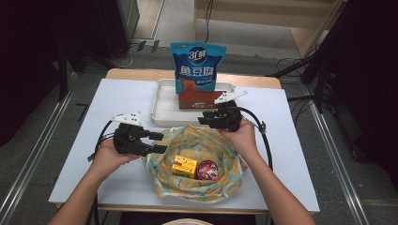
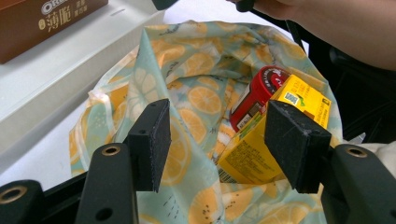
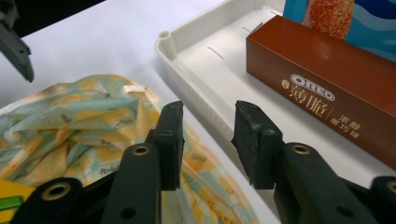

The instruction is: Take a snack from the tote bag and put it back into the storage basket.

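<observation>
I am working a lemon-print cloth bag [image 1: 197, 161] that is lying open on the surface [image 1: 117, 98], just in front of the white tray [image 1: 162, 103]. Inside it a yellow box [image 1: 184, 167] and a red can [image 1: 206, 169] are sitting side by side, touching. My left claw [image 1: 157, 142] is hovering at the bag's left rim with its jaws apart and nothing between the pads; in the left gripper view the cloth and the box are lying beyond them. My right claw [image 1: 202, 118] is hanging over the bag's far rim beside the tray, jaws parted and gripping nothing.

The bag is looking thin, soft and limp, so I am expecting it to sag and fold wherever I pinch it, and the load inside may shift. I am judging the rim hem the best hold, one claw on each side. In the tray, a brown box [image 1: 199, 99] and a blue pouch [image 1: 197, 68] are waiting.
</observation>
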